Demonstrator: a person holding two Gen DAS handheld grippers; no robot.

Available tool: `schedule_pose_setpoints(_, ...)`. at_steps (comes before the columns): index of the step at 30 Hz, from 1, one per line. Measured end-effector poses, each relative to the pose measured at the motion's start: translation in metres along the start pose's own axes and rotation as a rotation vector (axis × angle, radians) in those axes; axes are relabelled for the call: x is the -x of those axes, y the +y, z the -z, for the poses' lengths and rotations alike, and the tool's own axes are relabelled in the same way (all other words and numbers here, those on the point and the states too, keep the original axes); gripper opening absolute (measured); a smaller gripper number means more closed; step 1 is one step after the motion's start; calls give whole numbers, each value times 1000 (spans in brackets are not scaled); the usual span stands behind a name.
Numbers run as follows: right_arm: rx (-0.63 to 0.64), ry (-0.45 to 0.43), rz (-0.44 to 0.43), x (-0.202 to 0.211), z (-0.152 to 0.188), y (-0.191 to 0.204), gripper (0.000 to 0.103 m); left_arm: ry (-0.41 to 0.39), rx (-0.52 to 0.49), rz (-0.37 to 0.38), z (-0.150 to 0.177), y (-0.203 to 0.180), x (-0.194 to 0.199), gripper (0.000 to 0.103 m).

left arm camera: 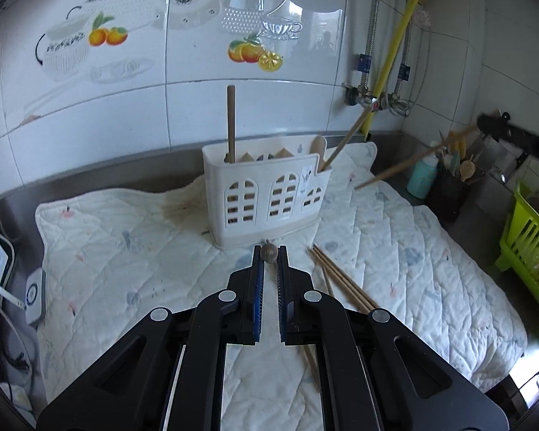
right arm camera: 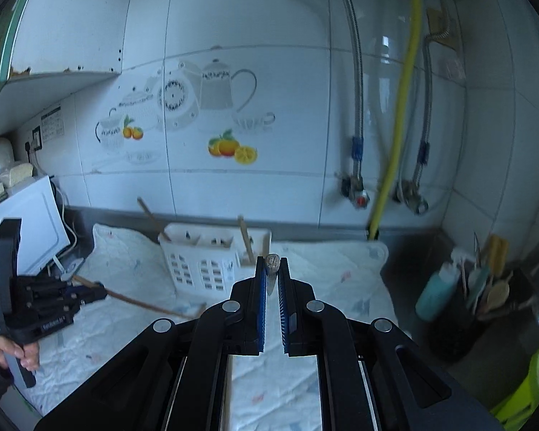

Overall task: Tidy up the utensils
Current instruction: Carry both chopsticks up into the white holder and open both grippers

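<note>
A white plastic utensil caddy (left arm camera: 266, 194) stands on a quilted white mat (left arm camera: 125, 251); it also shows in the right wrist view (right arm camera: 204, 265). It holds a wooden stick (left arm camera: 230, 122), a wooden spoon (left arm camera: 318, 151) and a leaning chopstick (left arm camera: 345, 136). My left gripper (left arm camera: 269, 253) is shut on a wooden utensil seen end-on (left arm camera: 269, 252); in the right wrist view that left gripper (right arm camera: 90, 292) holds a long wooden stick (right arm camera: 143, 303) low over the mat. My right gripper (right arm camera: 271, 264) is shut on a utensil end (right arm camera: 271, 263); from the left view it holds a chopstick (left arm camera: 399, 170) in the air at right.
Several wooden chopsticks (left arm camera: 341, 280) lie on the mat right of my left gripper. A dark pot of utensils (left arm camera: 452, 186) and a teal bottle (left arm camera: 422, 176) stand at the right, with a green rack (left arm camera: 524, 237) beyond. A white appliance (right arm camera: 28, 215) stands at the left by the tiled wall.
</note>
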State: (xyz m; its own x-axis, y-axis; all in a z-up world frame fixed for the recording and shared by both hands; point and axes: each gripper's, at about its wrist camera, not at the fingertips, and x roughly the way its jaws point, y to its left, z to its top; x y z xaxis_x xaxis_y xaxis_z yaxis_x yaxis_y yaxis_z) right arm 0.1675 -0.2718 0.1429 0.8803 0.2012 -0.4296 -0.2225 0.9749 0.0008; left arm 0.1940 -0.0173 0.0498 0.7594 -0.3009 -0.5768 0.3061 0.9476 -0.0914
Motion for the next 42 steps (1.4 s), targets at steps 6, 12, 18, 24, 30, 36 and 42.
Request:
schedule_pose_setpoints(6,-4,39,-51,-34,-48,-2,6,-17,-15,21,-24,-2,1,5)
schedule_pose_setpoints(12,26,148,-75,-81,-62,2,6,-55,-26,42,-53,-5,11,5)
schedule_pose_setpoints(18,33,220,-74,-117,-57,5,6,-138,-46,55,-92,-11,33,5)
schedule_pose_setpoints(24,20,208,-75,-126,-56,3,7,-232,-52,41,-134,-13,48,5)
schedule_pose_setpoints(30,20,172,-68,-115,-56,-2,14,-266,-28,-11,-167,-5,39,5)
schedule_pose_setpoints(36,22,152,-66,-102,-51,-9,20,-209,24,-46,-176,15,1,5)
schedule_pose_setpoints(42,24,137,-77,-87,-40,-11,24,-150,57,-70,-168,28,-28,5)
